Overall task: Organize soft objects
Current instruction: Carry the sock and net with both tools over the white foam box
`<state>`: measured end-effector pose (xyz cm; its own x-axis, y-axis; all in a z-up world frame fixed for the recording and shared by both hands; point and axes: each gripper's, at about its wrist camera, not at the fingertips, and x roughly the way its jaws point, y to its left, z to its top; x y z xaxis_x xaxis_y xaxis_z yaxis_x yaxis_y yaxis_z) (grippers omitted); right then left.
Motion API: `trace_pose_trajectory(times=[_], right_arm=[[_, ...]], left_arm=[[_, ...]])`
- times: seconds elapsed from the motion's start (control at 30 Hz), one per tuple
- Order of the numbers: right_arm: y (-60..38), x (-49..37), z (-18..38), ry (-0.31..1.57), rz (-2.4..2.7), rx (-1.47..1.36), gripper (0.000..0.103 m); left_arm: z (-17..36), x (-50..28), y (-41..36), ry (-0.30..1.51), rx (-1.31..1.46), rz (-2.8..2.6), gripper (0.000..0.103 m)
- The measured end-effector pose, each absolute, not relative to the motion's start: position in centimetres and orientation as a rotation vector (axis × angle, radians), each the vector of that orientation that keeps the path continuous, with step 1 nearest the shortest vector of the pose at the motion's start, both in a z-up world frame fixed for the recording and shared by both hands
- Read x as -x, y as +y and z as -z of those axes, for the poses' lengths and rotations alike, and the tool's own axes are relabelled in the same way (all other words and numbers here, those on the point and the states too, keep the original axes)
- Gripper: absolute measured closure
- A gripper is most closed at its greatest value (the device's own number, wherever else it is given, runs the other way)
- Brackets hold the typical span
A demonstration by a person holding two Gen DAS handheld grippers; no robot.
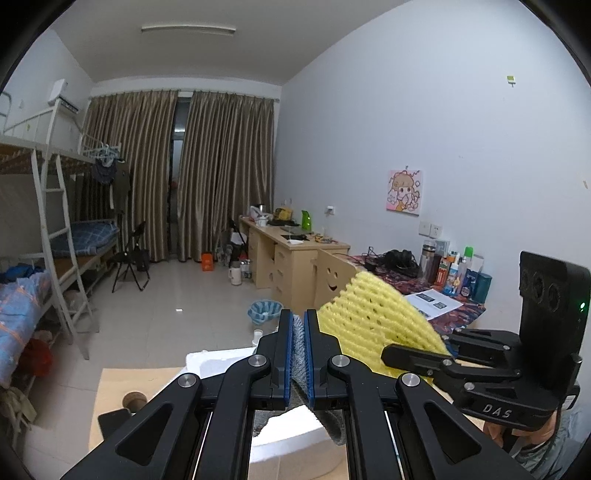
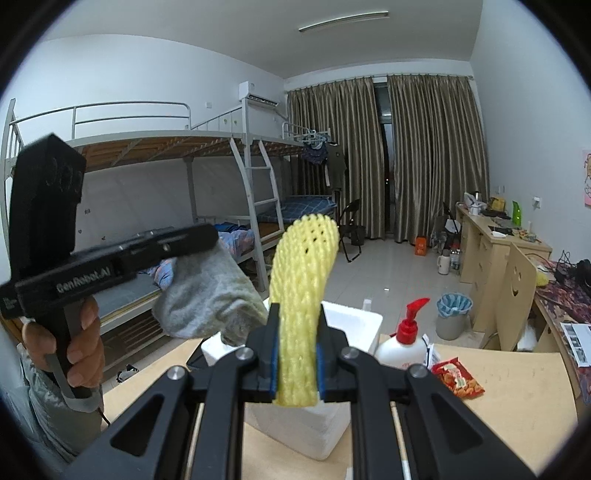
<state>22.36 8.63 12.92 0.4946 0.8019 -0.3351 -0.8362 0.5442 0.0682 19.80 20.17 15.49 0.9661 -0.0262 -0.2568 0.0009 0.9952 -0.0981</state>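
Dorm room; foam net [image 2: 299,295] between right claw [image 2: 297,363]

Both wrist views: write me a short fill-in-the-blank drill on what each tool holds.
1. The right tool is shut on a foam net coloured ____.
2. The left tool grips a grey ____.
3. Below both tools sits a white foam ____.
4. The pump bottle has a ____ top.

Missing words: yellow; sock; box; red

White walls and a pale tiled floor [image 1: 192,291] are seen under a ceiling tube light [image 1: 188,28]. Brown curtains [image 1: 225,173] are drawn at the far end; bunk beds [image 2: 155,177] and wooden desks [image 1: 291,254] are set along opposite walls.
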Motion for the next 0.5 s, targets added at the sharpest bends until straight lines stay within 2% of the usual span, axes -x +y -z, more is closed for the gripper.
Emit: trace_pose_trajectory(times=[0.5], right_arm=[[10.1, -24.2, -11.9, 0.377, -0.986, 0.135, 0.085]], left_arm=[[-11.2, -26.3, 21.5, 0.425, 0.112, 0.026, 0.097]])
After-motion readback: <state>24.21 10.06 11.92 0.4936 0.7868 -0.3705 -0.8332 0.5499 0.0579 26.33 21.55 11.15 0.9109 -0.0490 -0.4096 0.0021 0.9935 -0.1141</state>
